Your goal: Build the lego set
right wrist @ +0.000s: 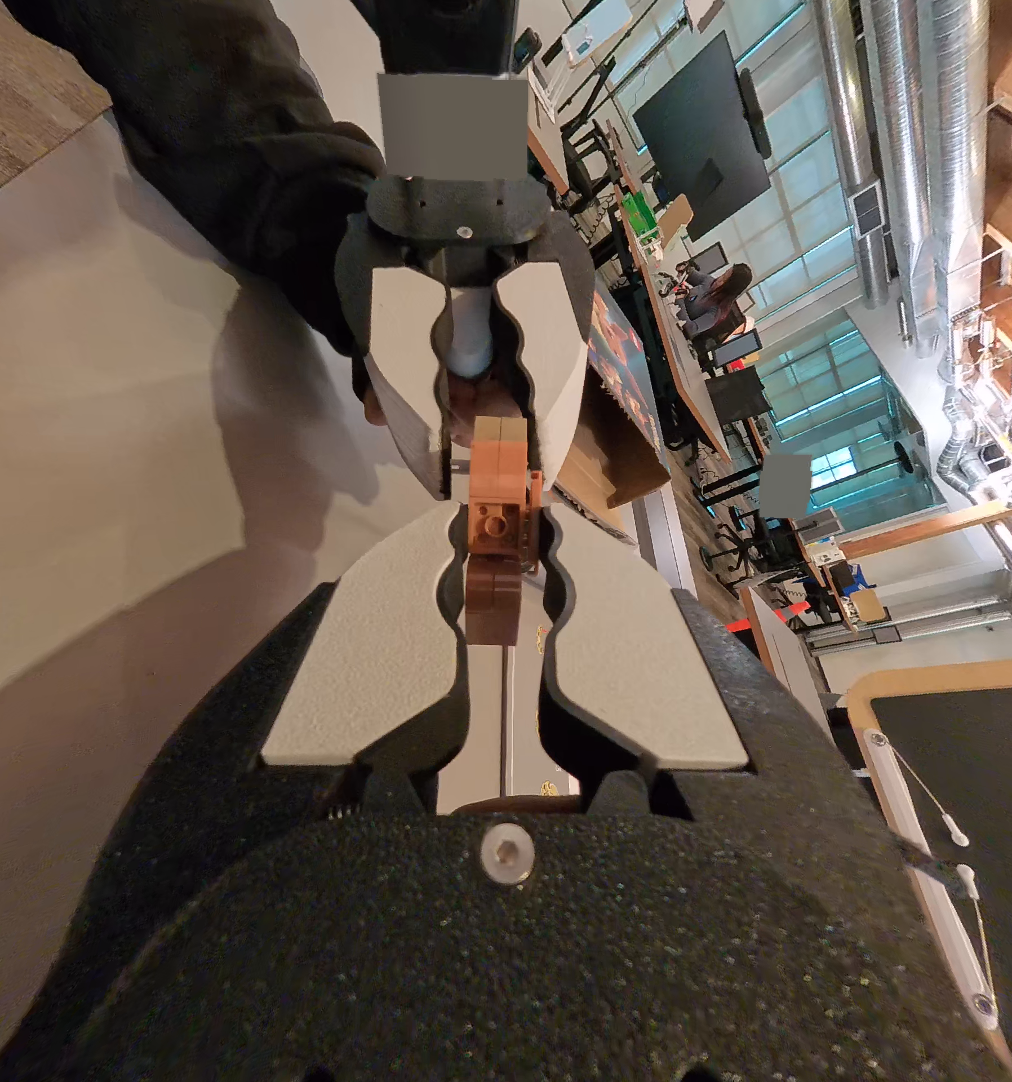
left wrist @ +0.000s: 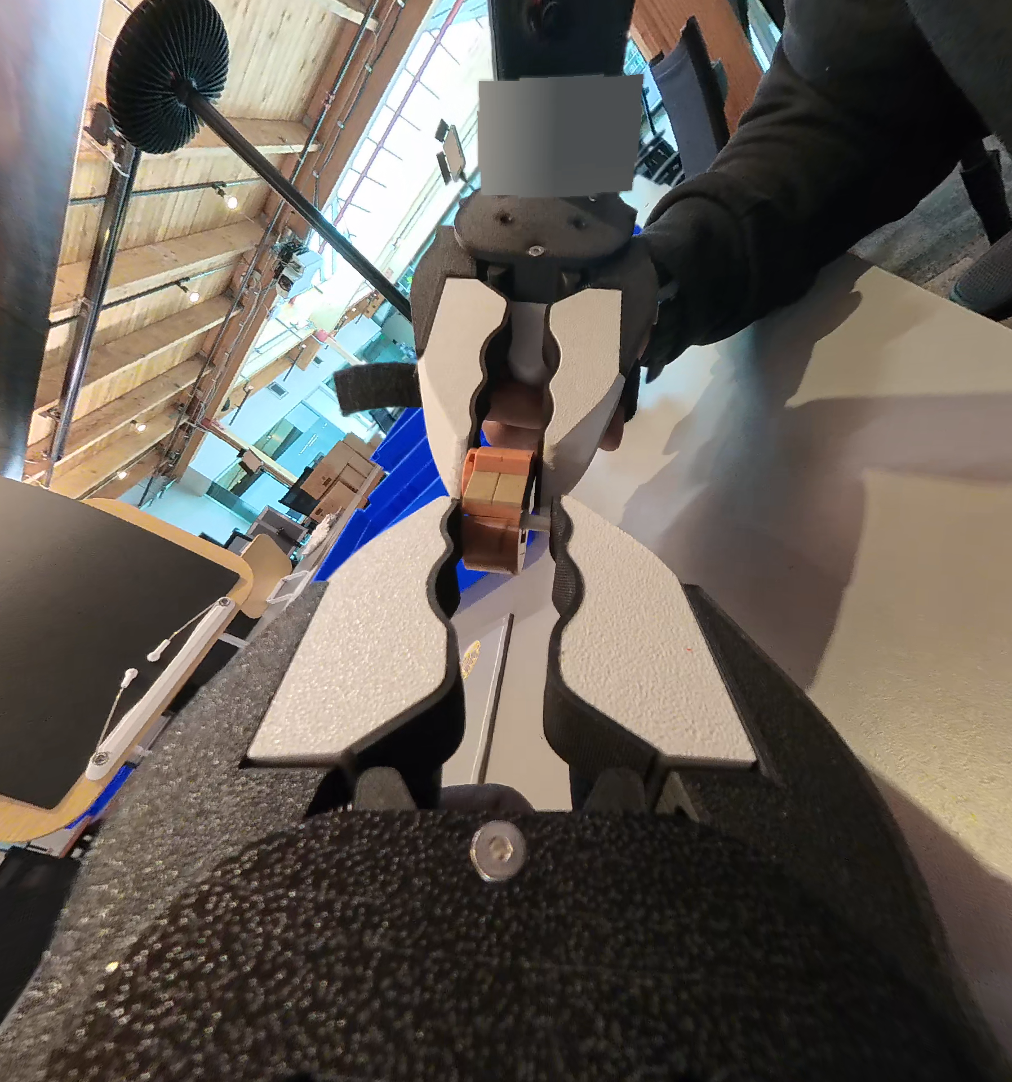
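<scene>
Two grippers tip to tip above pale grey tabletop (left wrist: 843, 527), small brick build of orange, tan and dark brown plastic (left wrist: 495, 515) bridging them. Left gripper (left wrist: 501, 530) clamped on build's brown-orange end; right gripper (right wrist: 501, 541) clamped on opposite end, pads against sides. Build's long axis runs gripper to gripper; studded orange face (right wrist: 495, 518) toward right camera. Around: blue plastic bins (left wrist: 398, 468), black-sleeved arm (left wrist: 784, 205), open cardboard box (right wrist: 615, 462), black-topped wooden desk (left wrist: 82, 615).

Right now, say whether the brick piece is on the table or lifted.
Lifted: left gripper and right gripper pinch the brick piece, clear of the table.
</scene>
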Tool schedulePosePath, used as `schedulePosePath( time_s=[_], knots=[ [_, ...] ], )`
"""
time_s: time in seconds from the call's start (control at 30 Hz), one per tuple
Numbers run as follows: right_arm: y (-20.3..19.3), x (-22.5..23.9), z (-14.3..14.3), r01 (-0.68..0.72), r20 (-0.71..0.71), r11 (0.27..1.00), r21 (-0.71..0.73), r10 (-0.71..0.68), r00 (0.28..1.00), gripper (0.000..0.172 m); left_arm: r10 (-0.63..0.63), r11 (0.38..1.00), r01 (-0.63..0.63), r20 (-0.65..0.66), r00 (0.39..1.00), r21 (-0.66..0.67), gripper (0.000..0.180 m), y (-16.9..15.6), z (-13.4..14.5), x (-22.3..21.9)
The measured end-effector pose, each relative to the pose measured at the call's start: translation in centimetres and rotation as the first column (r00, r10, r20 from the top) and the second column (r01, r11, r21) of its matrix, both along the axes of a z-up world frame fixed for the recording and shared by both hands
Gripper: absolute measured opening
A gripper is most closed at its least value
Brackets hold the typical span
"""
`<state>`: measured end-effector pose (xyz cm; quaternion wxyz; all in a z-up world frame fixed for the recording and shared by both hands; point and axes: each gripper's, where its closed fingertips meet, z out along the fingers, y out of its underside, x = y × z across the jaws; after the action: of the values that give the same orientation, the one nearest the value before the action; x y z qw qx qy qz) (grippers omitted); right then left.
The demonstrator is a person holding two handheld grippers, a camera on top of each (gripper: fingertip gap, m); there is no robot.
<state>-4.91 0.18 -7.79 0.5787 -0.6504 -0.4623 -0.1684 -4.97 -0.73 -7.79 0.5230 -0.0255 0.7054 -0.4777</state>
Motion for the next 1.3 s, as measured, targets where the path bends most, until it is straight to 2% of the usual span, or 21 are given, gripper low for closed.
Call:
schedulePosePath(
  time_s=[0.13, 0.4, 0.63, 1.1, 1.3],
  knots=[
    [-0.1, -0.1, 0.1, 0.005, -0.010, 1.000, 0.010, -0.005, 1.000, 0.022, 0.003, 1.000, -0.003, 0.017, 1.000, 0.004, 0.028, -0.1, 0.1, -0.1],
    [-0.9, -1.1, 0.3, -0.069, -0.023, 0.996, 0.057, 0.071, 0.997, 0.023, -0.093, 0.993, 0.090, -0.030, 0.995, -0.072, 0.028, -0.8, -0.1, -0.6],
    [-0.5, -0.2, -0.2, -0.003, 0.097, 0.997, 0.073, -0.004, 0.995, 0.022, -0.026, 1.000, 0.026, 0.013, 1.000, 0.008, 0.028, -0.5, -0.2, -0.3],
    [-1.3, -0.6, -0.7, -0.066, 0.182, 0.995, 0.079, 0.051, 0.982, 0.023, -0.087, 0.996, 0.087, -0.009, 0.996, -0.021, 0.027, -1.2, -0.7, -0.7],
    [-1.4, -0.7, -0.7, -0.075, 0.103, 0.996, 0.056, 0.069, 0.992, 0.023, -0.095, 0.995, 0.094, -0.003, 0.996, -0.039, 0.027, -1.3, -0.6, -0.8]
  ],
)
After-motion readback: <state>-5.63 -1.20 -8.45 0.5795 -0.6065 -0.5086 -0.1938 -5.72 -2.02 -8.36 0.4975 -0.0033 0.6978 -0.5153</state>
